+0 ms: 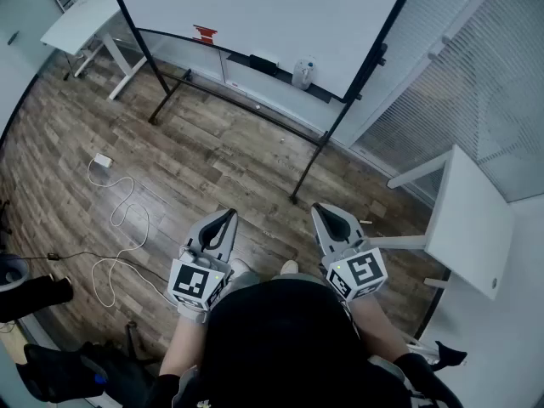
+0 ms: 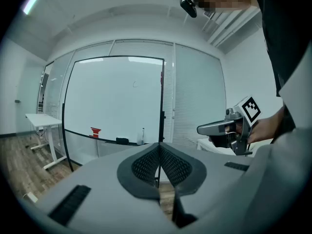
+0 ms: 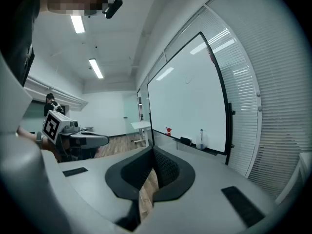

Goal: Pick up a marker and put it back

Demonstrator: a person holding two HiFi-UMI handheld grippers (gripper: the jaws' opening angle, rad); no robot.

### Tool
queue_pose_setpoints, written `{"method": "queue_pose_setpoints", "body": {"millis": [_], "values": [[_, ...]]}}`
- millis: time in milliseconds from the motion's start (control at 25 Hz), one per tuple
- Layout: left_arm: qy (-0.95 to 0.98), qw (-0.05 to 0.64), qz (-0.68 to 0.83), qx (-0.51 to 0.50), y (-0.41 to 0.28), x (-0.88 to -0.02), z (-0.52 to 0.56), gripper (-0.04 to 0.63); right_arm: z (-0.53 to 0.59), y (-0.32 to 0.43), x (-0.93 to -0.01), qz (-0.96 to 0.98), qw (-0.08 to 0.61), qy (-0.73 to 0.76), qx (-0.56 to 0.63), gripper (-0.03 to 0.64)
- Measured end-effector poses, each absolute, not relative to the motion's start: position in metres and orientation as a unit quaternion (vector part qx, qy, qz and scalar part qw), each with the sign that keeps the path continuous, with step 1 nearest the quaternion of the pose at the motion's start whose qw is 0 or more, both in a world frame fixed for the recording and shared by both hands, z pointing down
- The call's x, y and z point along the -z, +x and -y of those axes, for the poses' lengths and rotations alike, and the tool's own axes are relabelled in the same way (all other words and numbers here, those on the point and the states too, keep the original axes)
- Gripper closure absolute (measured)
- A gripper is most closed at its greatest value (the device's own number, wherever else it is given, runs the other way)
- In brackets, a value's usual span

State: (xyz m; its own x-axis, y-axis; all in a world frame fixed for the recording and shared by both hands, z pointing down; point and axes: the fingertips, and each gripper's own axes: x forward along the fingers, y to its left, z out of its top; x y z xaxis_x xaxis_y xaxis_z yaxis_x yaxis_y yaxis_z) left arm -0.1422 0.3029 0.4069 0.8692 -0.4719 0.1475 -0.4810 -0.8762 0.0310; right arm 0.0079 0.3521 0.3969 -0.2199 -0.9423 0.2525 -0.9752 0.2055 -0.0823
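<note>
Left tool (image 2: pixel 159 152): jaws together, nothing between the ribbed black pads. Right tool (image 3: pixel 152 161): the same, closed and empty. I hold both low in front of me, side by side, well apart from the board.

Below: wood-plank floor (image 1: pixel 212 160), matte, with a loose white cable (image 1: pixel 119 219) lying on it.

Far: whiteboard (image 1: pixel 272 7), glossy, on a black tube frame. Its tray (image 1: pixel 238 55) carries a small red item (image 1: pixel 204 33), a black eraser (image 1: pixel 263 62) and a pale spray bottle (image 1: pixel 303 72). No marker is plain at this range; the red item is my best guess for it.

Handling, judged: a marker should be light and stiff, a smooth round plastic barrel, inclined to roll or slip. I would take it across mid-barrel, pads square to it, with a modest squeeze.
</note>
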Motion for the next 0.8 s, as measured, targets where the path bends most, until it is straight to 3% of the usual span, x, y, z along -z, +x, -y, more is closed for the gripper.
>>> {"method": "queue_pose_setpoints", "body": {"millis": [520,680,800], "values": [[0.967,0.059,0.232,-0.082,-0.200,-0.433,-0.255,0.575,-0.301,-0.045,-0.412,0.760,0.074,0.634,-0.121,0.584],[0.969,0.062,0.224,-0.080,-0.209,-0.437,-0.238,0.575,-0.279,-0.047,-0.417,0.749,0.079,0.647,-0.118,0.532],[0.970,0.064,0.218,-0.084,-0.205,-0.441,-0.223,0.575,-0.263,-0.041,-0.422,0.742,0.080,0.654,-0.122,0.529]]}}
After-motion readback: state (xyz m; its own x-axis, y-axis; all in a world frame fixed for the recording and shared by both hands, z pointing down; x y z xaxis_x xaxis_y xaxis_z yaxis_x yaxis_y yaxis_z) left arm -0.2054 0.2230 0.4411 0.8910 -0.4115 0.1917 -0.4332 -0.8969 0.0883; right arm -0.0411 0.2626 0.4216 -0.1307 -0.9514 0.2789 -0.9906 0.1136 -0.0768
